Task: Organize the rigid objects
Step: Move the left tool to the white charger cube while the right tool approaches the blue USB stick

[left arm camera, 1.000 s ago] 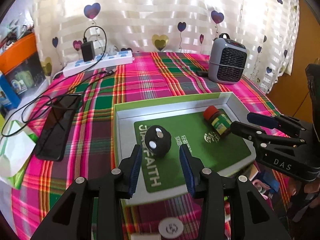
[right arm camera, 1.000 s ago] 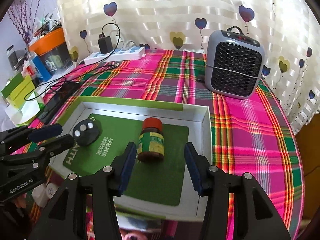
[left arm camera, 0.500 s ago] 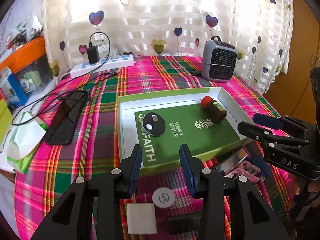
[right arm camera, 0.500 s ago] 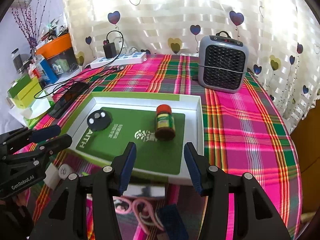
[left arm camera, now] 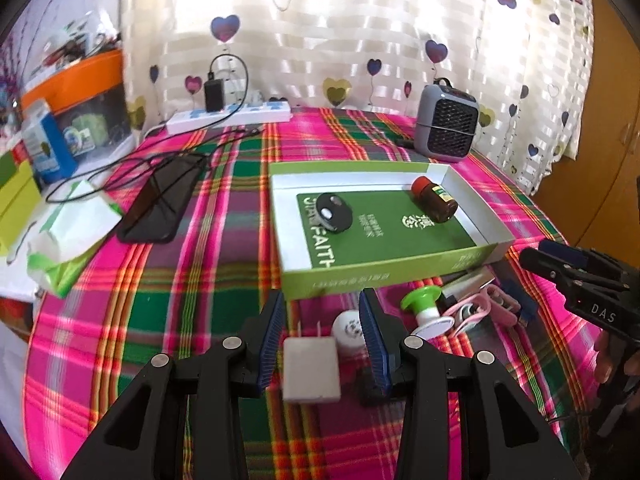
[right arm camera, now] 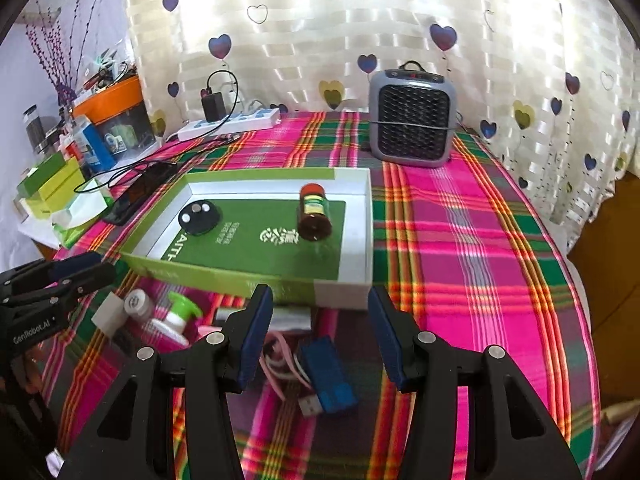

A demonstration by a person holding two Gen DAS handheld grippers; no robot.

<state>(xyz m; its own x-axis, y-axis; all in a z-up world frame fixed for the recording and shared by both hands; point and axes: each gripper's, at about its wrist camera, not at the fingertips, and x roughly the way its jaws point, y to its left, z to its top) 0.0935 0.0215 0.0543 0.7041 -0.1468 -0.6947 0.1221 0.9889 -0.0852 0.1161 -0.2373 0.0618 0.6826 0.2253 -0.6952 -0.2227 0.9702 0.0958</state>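
Two things already lie inside the shallow green-and-white cardboard box (left arm camera: 472, 200): a round black disc with pale buttons (left arm camera: 334, 213) and a brown glass bottle with a red cap (left arm camera: 434, 199), tipped on its side on the green printed insert. The rest still waits on the pink-and-green plaid tablecloth (left arm camera: 192, 280) in front of the box, so the sorting looks to be partway through, at the point of choosing the next piece to collect. The left gripper (left arm camera: 322, 338) hangs low over that loose pile with its blue-padded jaws spread moderately and nothing between them under pressure; a flat white plug-in charger block (left arm camera: 311, 368) lies in the gap, with a small white round cap (left arm camera: 347, 326) just beyond it, near the inner face of the right-hand finger. The likely next move is to settle the jaws around the charger block, keeping clear of the cap, and close across its narrow sides before carrying it over the box wall. The right gripper (right arm camera: 320, 338) is also spread wide and empty, poised above a blue USB stick (right arm camera: 329, 380) and a tangle of pink cord (right arm camera: 280, 354). A white pump bottle with a green top (right arm camera: 176, 316) lies between the two tools, beside the box's near wall.
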